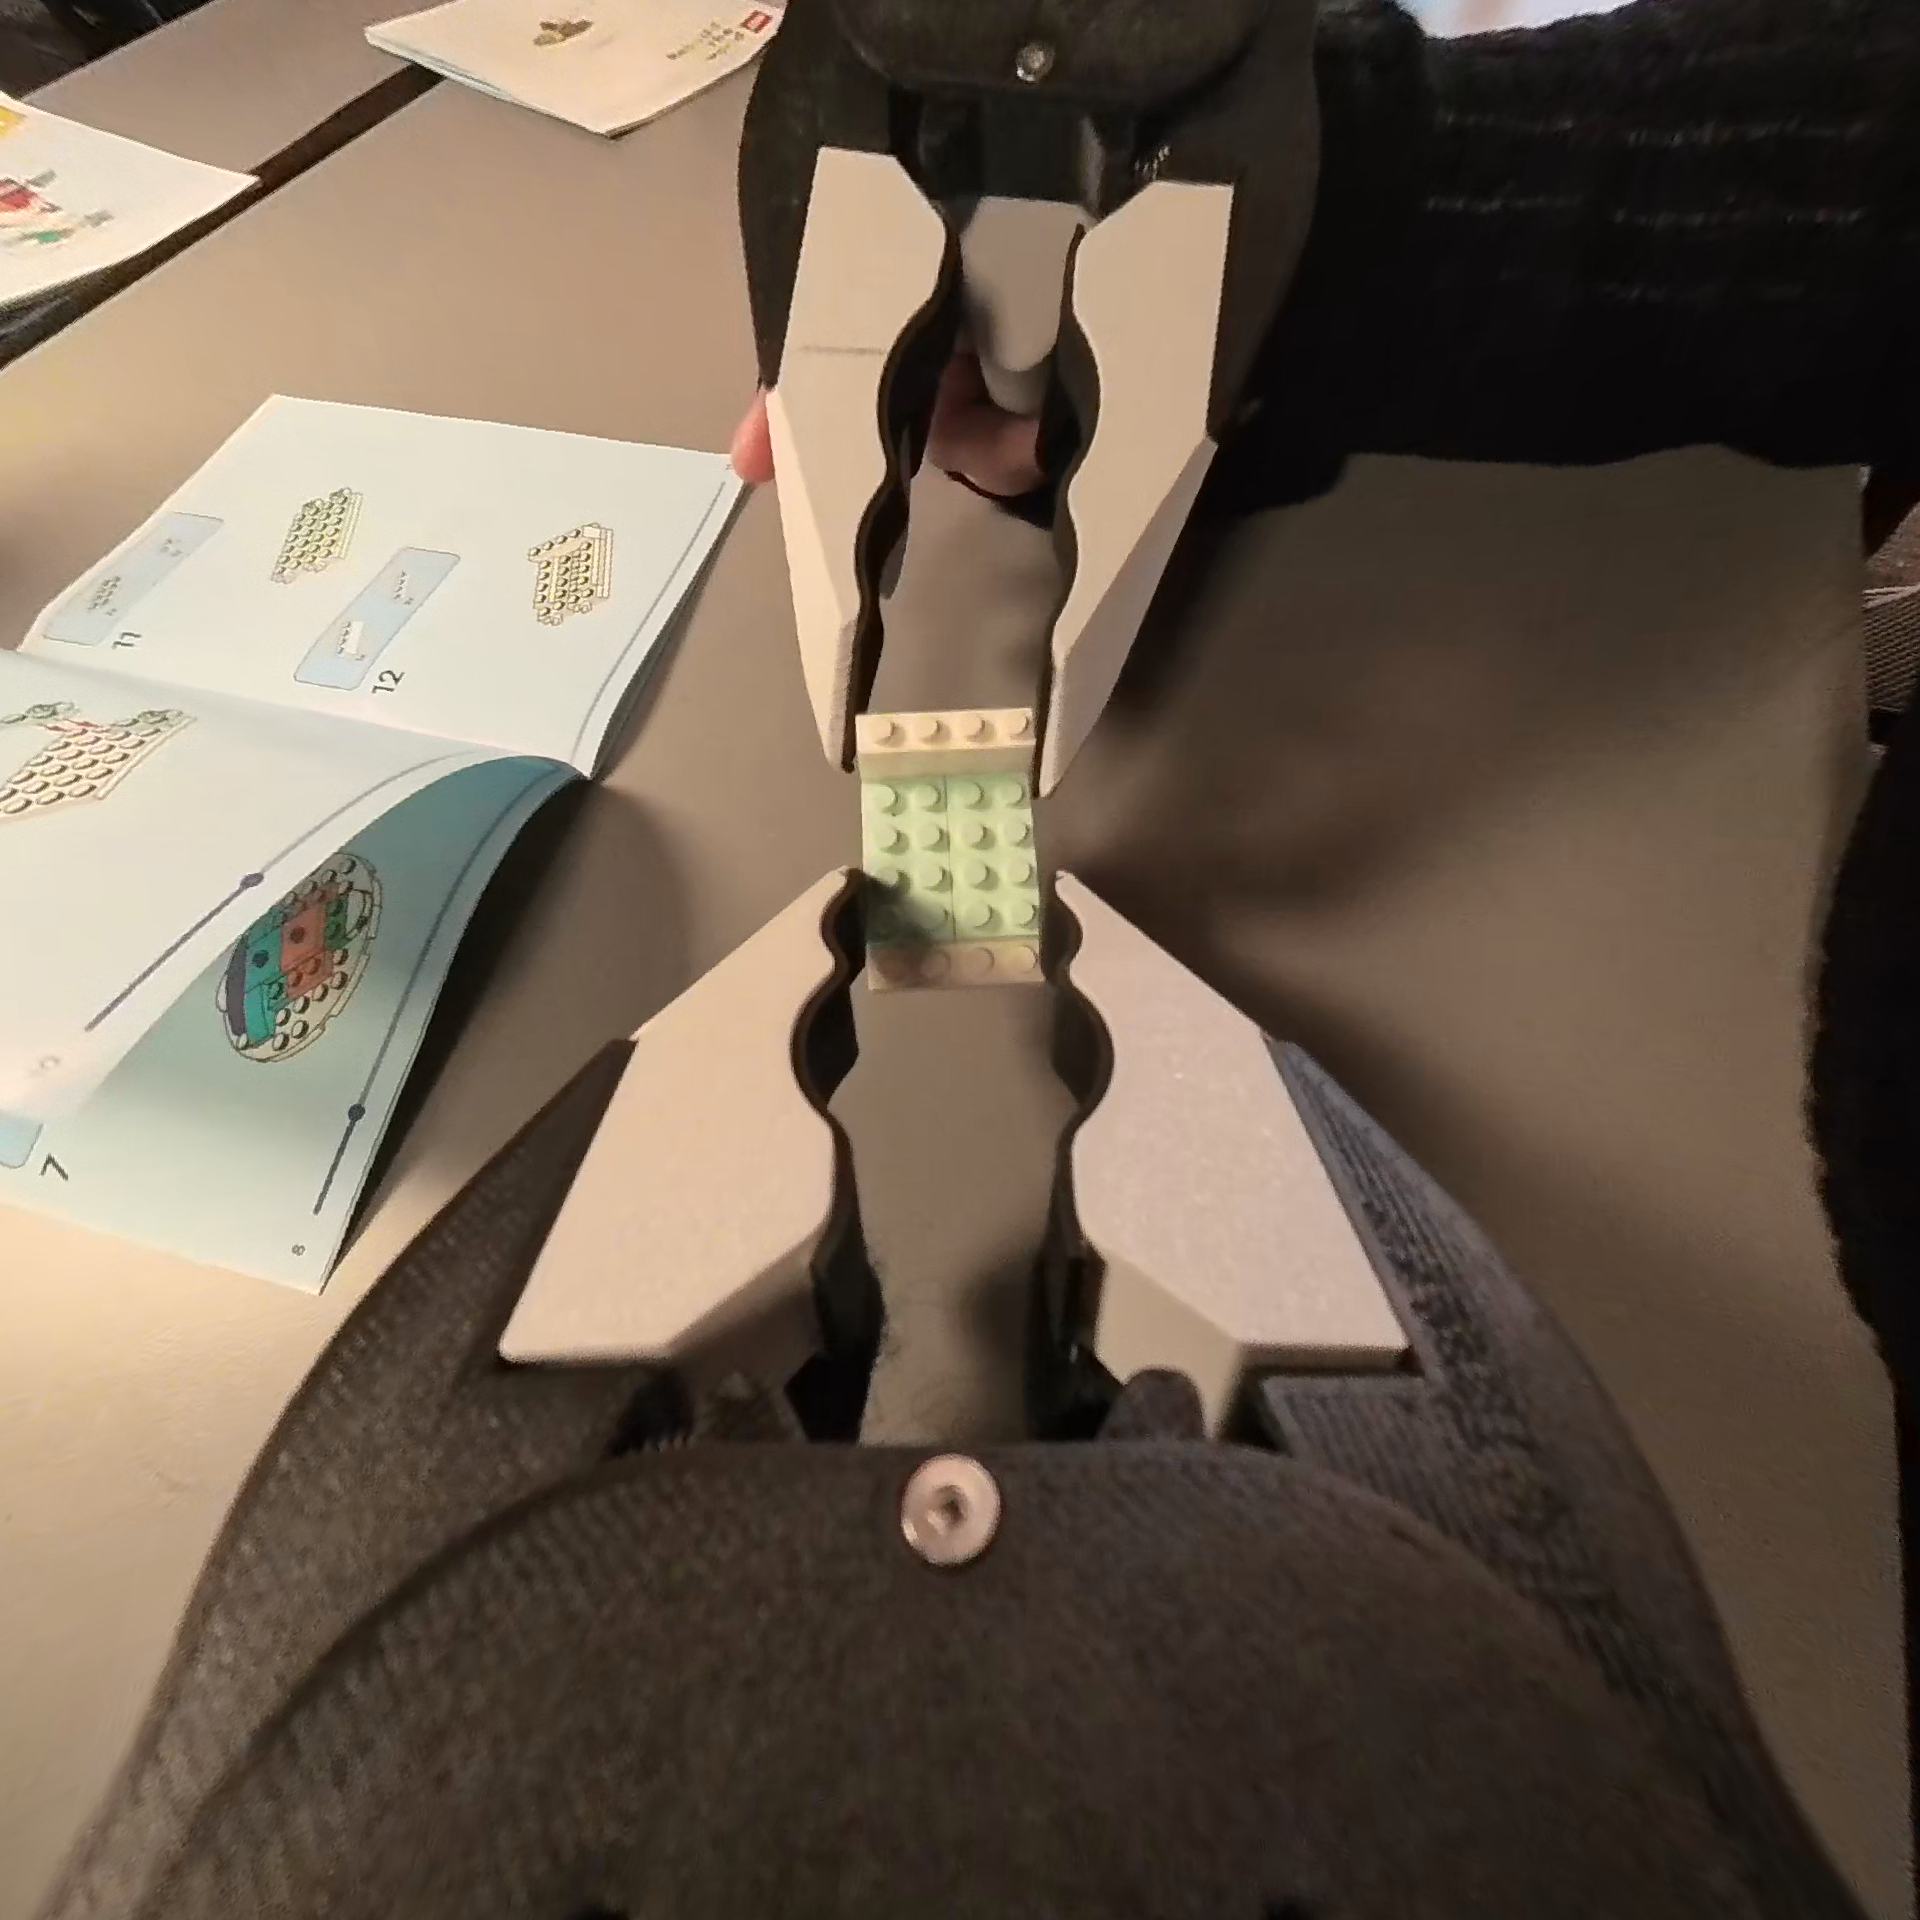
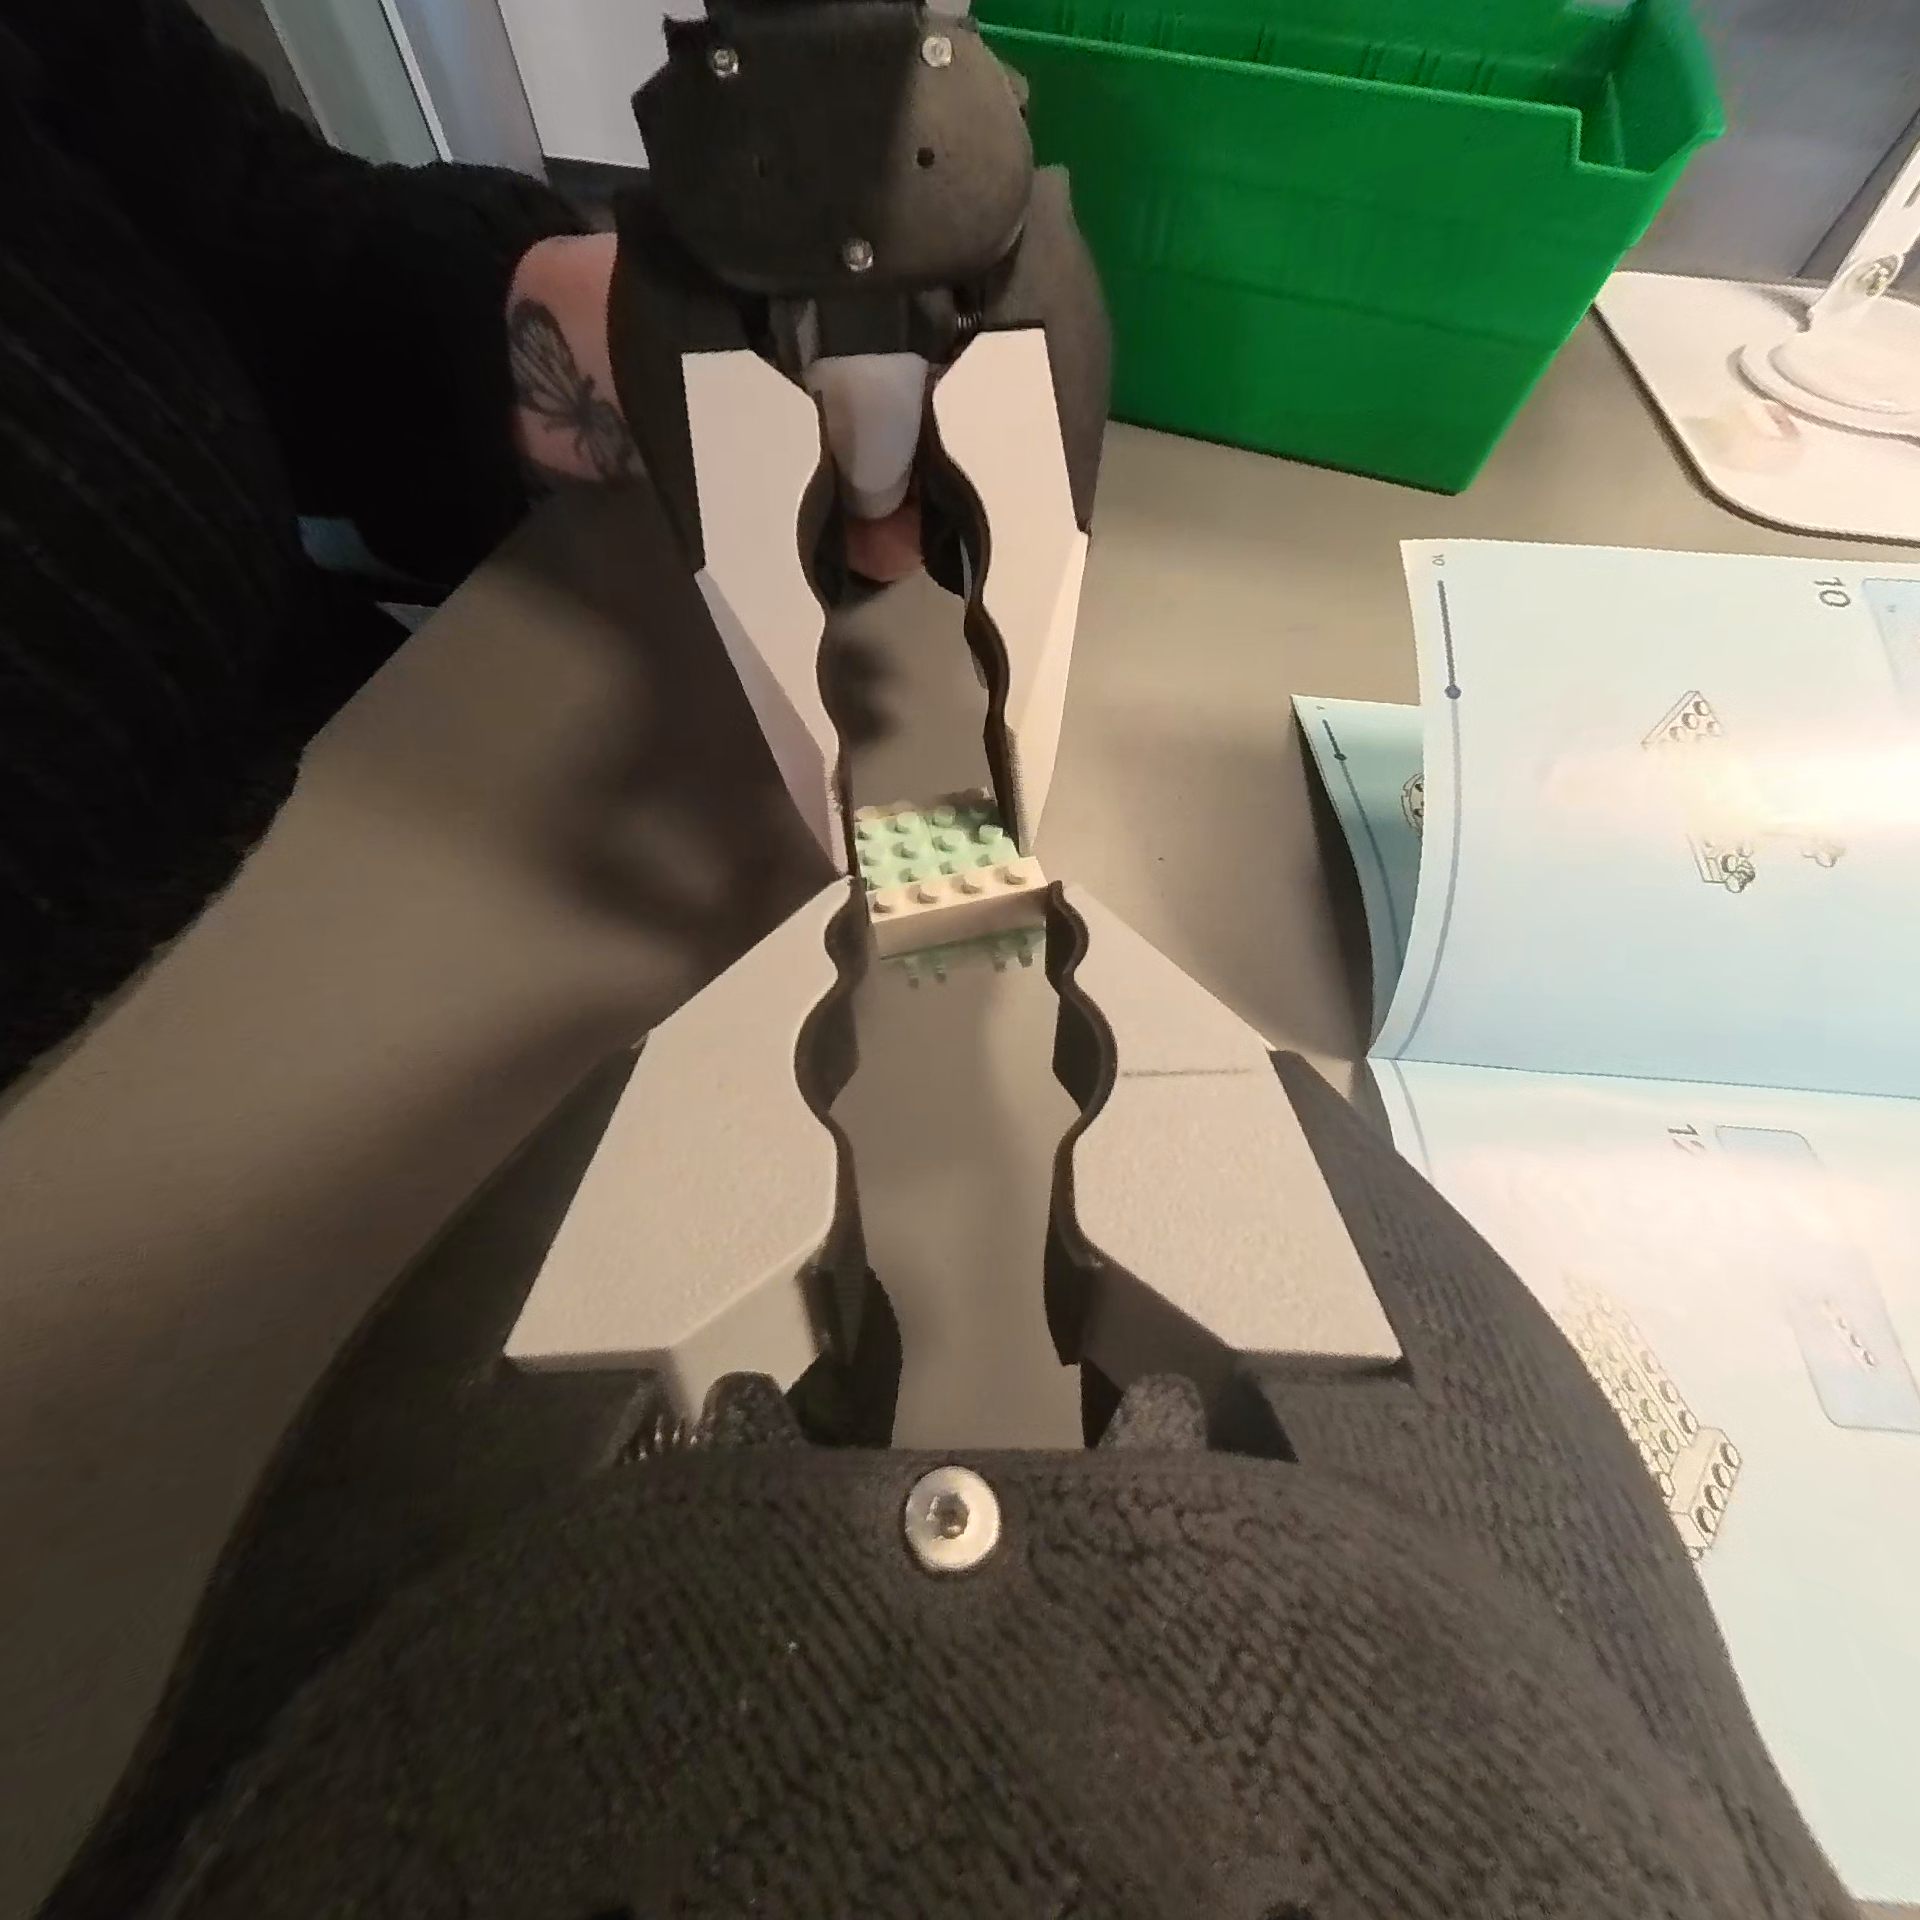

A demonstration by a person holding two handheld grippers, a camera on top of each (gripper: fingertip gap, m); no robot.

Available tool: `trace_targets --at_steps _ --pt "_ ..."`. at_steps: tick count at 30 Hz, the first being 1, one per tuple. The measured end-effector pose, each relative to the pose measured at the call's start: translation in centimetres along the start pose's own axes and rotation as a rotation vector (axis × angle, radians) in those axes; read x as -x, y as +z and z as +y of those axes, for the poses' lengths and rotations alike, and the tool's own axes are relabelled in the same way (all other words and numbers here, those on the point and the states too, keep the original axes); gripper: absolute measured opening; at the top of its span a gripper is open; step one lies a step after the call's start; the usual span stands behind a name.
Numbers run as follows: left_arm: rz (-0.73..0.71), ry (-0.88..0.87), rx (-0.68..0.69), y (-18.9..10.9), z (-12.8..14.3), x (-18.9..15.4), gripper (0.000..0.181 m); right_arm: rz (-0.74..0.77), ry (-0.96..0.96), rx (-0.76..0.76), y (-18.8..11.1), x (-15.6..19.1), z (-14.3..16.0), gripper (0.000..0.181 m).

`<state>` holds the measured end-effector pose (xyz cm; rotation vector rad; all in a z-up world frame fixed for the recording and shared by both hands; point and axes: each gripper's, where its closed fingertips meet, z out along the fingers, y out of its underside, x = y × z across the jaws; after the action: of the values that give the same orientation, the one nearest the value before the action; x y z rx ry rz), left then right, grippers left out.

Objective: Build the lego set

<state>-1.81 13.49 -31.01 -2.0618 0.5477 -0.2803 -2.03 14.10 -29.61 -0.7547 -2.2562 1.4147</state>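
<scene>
Together, in the left wrist view, the left tongs (image 1: 951, 914) rise from six o'clock and clench the near end of a small pale-green and cream studded Lego plate assembly (image 1: 951, 852), their grey fingertips (image 1: 831, 914) pressed against its two sides. From twelve o'clock the right tongs (image 1: 945, 758) come in opposite and clench the far end, where a cream brick row sits. The assembly is held at centre, over the grey-brown bench (image 1: 1455, 831). At nine o'clock lies an open light-blue instruction booklet (image 1: 395, 582); at eleven o'clock rests a closed white booklet (image 1: 582, 52).

Next, the right wrist view: the right tongs (image 2: 956, 914) from six o'clock grip the cream end of the assembly (image 2: 940, 862), and the left tongs (image 2: 930, 821) from twelve o'clock grip the green end. A green plastic bin (image 2: 1351, 239) stands at one o'clock, and the open booklet (image 2: 1662, 831) lies at three o'clock on the bench (image 2: 312, 1039).
</scene>
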Motion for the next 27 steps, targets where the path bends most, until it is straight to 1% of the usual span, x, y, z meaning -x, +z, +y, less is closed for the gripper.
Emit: trace_targets --at_steps 9,10,12,14,16,17,19,20,22,24,27 --pt "-0.003 -0.01 0.001 -0.1 -0.1 0.1 0.033 0.007 -0.013 0.001 0.0 0.0 0.0 0.037" --pt "-0.005 -0.014 0.005 0.0 0.0 0.1 0.033 0.012 -0.015 -0.004 -0.1 0.0 -0.1 0.04" --pt "-0.015 -0.029 0.013 0.0 0.2 0.3 0.033 0.041 -0.03 -0.028 -0.3 -0.2 -0.4 0.055" --pt "-0.027 -0.054 0.023 0.0 0.3 0.6 0.033 0.104 -0.086 -0.047 -0.6 -0.4 -0.7 0.069" --pt "-0.036 -0.088 0.036 0.0 0.5 0.9 0.033 0.217 -0.221 -0.003 -0.7 -0.9 -0.6 0.082" --pt "-0.041 -0.108 0.042 0.0 0.6 1.1 0.033 0.271 -0.312 0.039 -0.6 -1.0 -0.4 0.084" --pt "-0.044 -0.147 0.045 -0.1 0.7 1.4 0.033 0.368 -0.499 0.138 -0.3 -1.3 0.0 0.085" --pt "-0.051 -0.162 0.043 -0.2 0.6 1.6 0.033 0.386 -0.578 0.183 0.0 -1.1 0.2 0.084" --pt "-0.068 -0.182 0.047 -0.3 0.8 2.0 0.033 0.42 -0.657 0.232 0.4 -1.1 0.4 0.082" --pt "-0.092 -0.199 0.058 -0.4 1.1 2.4 0.033 0.405 -0.645 0.226 0.8 -0.9 0.6 0.078" --pt "-0.102 -0.184 0.082 -0.5 1.5 2.4 0.033 0.389 -0.541 0.188 0.3 -1.2 0.5 0.073"
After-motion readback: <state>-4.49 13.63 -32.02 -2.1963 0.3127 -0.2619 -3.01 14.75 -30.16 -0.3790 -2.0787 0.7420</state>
